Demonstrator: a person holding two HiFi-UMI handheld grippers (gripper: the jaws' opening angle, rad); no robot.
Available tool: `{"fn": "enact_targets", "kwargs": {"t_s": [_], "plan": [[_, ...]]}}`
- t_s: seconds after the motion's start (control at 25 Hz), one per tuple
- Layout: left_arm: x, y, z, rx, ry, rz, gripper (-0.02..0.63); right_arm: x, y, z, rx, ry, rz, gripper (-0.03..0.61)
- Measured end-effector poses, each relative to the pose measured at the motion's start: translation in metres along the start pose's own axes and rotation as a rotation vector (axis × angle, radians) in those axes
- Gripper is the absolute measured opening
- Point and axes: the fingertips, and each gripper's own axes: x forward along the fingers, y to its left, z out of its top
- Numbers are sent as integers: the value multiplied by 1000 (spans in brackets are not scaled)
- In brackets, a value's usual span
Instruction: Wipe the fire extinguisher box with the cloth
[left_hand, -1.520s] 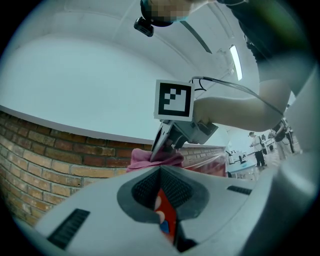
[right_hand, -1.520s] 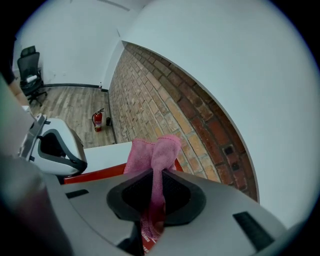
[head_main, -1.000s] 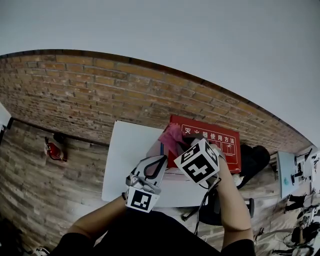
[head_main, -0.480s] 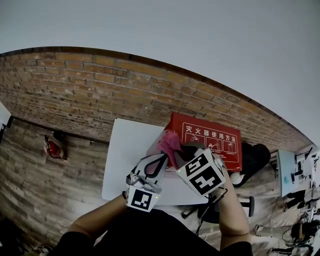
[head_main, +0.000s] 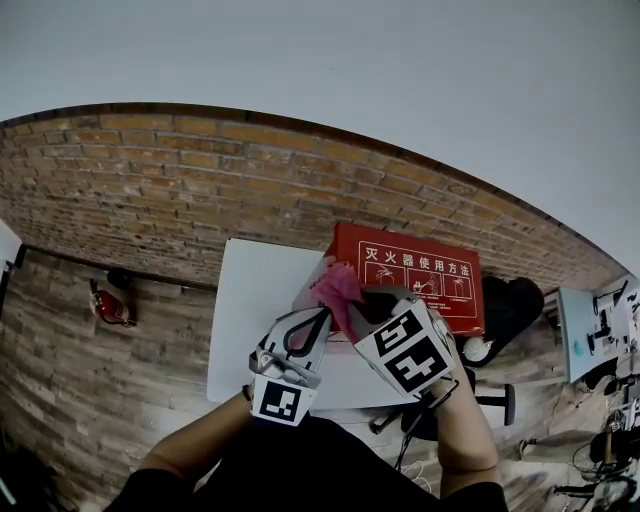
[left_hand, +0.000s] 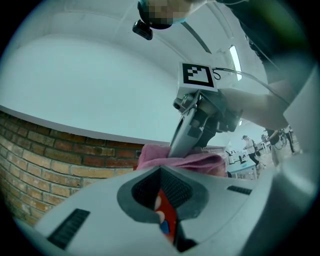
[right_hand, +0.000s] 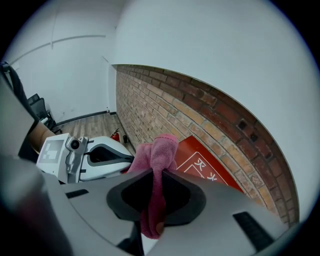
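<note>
A: Where's the box?

B: The red fire extinguisher box (head_main: 420, 272) is upright against the brick wall (head_main: 200, 190), at the far right edge of the white bench (head_main: 250, 320). Can't tell if it stands on the bench or just behind it. Printed face is toward us.

A: Cloth?

B: The pink cloth (head_main: 336, 284) is bunched at the box's left end. Touching or just short, can't tell. The right tongs (right_hand: 156, 175) pinch it mid-fold, with a wad past the tips and a tail hanging below.

A: Left side?

B: The left tongs (left_hand: 162, 197) are pressed together, just beside the right ones, with nothing in them I can name. A red sliver shows in the slit, unidentifiable.

A: How to do the wipe well?

B: My read:
- Lead with the wad, not the tips. Hard tips on the painted face could scrape.
- Use light, flat pressure and overlapping strokes, left to right across the front, then the top edge.
- The box looks free-standing, so push toward the wall, not sideways, or it may slide. The left tongs could brace the left end.
- The pinch is narrow, so heavy drag could pull the cloth out.
</note>
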Motion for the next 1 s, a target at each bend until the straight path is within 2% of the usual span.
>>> {"fn": "enact_targets", "kwargs": {"t_s": [0.48, 1.0], "plan": [[1, -1, 0, 19, 9, 3, 21, -5, -15, -17, 61, -17, 8, 61], [1, -2, -1, 27, 20, 12, 21, -12, -34, -38, 97, -13, -26, 61]]}}
